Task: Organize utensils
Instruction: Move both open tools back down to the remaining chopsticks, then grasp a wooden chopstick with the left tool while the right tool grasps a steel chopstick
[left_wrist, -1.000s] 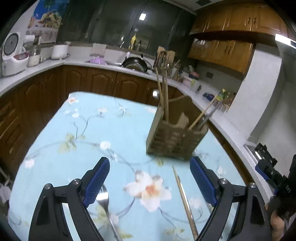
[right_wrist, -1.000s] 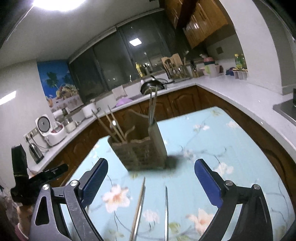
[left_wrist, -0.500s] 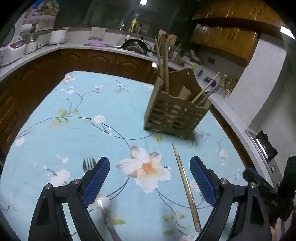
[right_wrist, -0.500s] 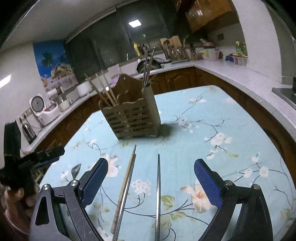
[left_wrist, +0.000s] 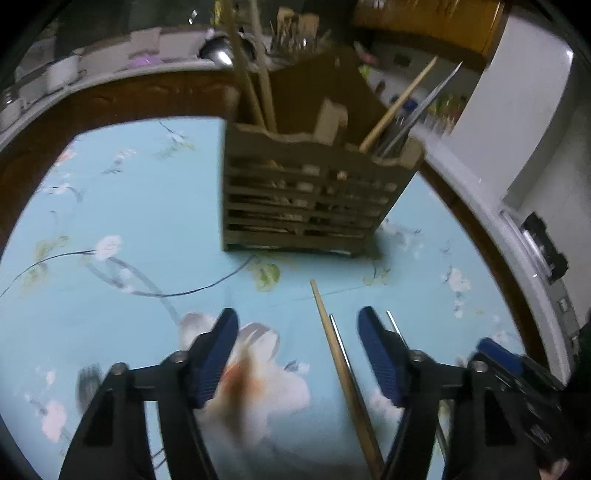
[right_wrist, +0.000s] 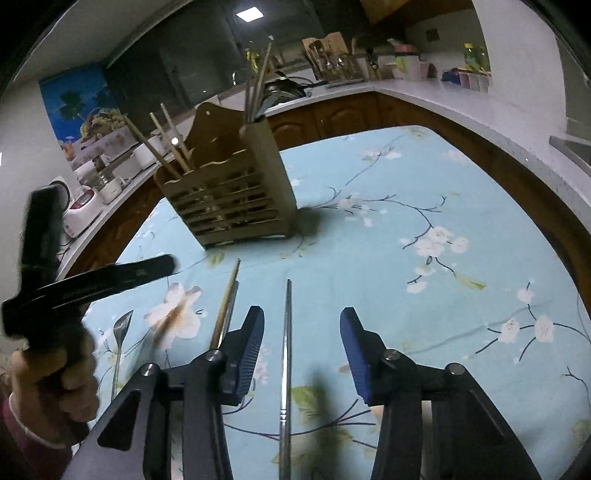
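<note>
Both claws have dropped closer and are closing: right claw (right_wrist: 302, 354) straddles the untouched metal chopstick (right_wrist: 286, 354), left claw (left_wrist: 297, 354) the wooden chopstick (left_wrist: 341, 363).

Fork (left_wrist: 88, 384) blurred; metal chopstick (right_wrist: 285, 387) cut off below.

Pale-blue floral tablecloth (right_wrist: 424, 192), tan caddy (right_wrist: 229, 199)

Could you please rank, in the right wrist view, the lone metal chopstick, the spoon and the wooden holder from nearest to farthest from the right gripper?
1. Metal chopstick, between the closing right gripper's jaws.
2. Spoon, off to the left.
3. Wooden holder, ahead, farthest.
</note>
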